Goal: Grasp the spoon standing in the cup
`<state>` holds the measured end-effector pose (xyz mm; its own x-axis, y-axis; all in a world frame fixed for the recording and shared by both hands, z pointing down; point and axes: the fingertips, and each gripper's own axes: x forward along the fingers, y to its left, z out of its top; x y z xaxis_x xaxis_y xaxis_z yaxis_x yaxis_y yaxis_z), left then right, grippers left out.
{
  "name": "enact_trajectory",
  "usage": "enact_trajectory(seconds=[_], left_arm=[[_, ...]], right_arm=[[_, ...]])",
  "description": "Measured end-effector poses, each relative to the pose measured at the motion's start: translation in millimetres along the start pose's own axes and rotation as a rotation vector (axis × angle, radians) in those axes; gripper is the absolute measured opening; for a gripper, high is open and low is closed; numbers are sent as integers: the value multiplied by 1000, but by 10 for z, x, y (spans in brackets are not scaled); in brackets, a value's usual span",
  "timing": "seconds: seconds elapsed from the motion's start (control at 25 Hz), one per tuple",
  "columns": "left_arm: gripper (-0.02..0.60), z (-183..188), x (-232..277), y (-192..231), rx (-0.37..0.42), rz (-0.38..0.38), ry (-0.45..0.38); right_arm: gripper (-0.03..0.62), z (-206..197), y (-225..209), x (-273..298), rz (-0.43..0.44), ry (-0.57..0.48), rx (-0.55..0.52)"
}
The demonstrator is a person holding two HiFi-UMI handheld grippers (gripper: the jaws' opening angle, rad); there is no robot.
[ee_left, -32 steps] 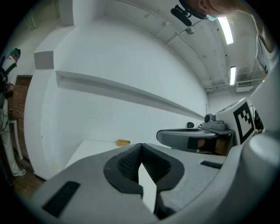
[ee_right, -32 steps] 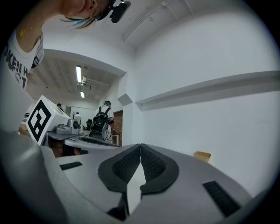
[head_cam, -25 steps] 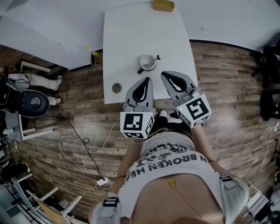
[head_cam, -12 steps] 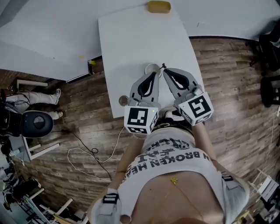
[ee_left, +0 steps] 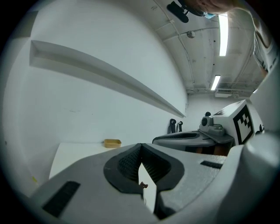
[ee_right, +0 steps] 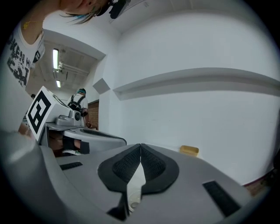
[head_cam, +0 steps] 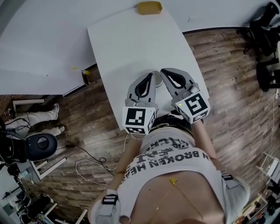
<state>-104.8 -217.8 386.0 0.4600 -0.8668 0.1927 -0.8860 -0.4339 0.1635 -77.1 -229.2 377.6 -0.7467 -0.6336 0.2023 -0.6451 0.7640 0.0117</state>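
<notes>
Hovering side by side over the cup (ee_right: 133, 202): left gripper (head_cam: 150, 74) and right gripper (head_cam: 163, 71) both clenched empty, spoon (ee_left: 143, 185) ungrasped.

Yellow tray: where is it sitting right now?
In the head view, the yellow tray sits at the far end of the white table, near its far right corner.

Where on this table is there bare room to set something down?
The table is bare through its middle, bordered by the yellow object at the far edge and, nearer, the left gripper and right gripper. Those crowd the near end.
</notes>
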Motion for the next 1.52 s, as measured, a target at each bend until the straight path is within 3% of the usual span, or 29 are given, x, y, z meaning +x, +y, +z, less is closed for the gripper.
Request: enact_trajectory(seconds=[0.36, 0.8, 1.52], left_arm=[[-5, -222, 129, 212, -22, -39, 52], [-5, -288, 199, 217, -51, 64, 74], [-4, -289, 107, 210, -55, 146, 62]], right_arm=[[8, -296, -105, 190, -48, 92, 4], [8, -399, -184, 186, 67, 131, 2], [8, -1035, -420, 277, 81, 272, -48]])
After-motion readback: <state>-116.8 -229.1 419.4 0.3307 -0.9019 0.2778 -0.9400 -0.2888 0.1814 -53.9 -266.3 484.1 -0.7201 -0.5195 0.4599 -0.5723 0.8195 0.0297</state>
